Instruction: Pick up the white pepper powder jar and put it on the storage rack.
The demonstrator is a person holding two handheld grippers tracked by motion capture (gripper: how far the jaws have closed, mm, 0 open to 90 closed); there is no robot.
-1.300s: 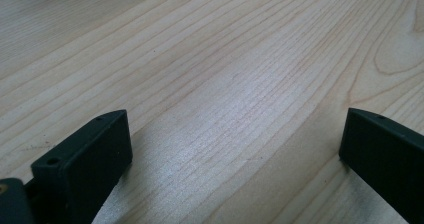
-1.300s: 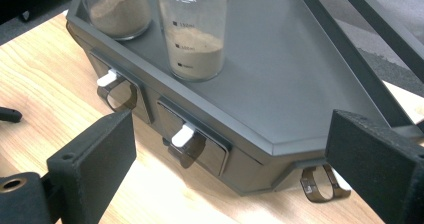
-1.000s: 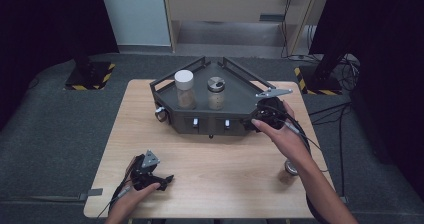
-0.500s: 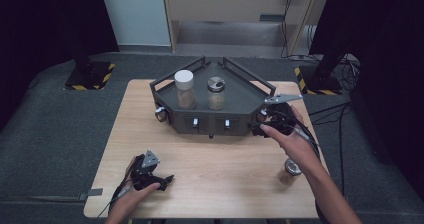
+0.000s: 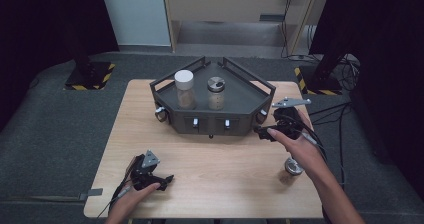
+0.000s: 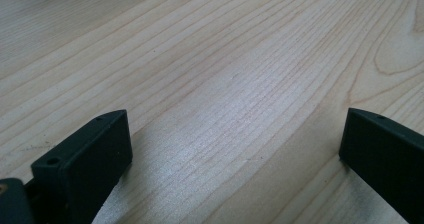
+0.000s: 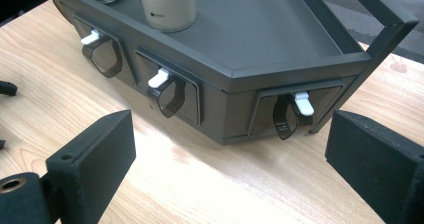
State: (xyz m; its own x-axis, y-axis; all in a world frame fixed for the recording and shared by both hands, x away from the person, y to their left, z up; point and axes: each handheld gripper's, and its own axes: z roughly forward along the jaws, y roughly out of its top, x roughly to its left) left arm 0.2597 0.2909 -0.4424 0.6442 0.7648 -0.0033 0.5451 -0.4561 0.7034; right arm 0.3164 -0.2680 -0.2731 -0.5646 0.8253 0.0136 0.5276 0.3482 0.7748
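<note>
Currently my right hand-held gripper (image 5: 264,132) sits released, dark tray (image 5: 240,101) just ahead on the pale wood desk (image 5: 225,169); left hand-held gripper (image 5: 162,179) released over bare grain; grey carpet (image 5: 50,134) around.

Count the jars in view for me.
3. A white-lidded jar and a metal-lidded jar stand side by side on the dark tray; a third jar sits on the table beside the right forearm, partly hidden.

White-lidded jar (image 5: 184,88) far left on tray; small tin (image 5: 293,166) on table (image 5: 220,159).
</note>
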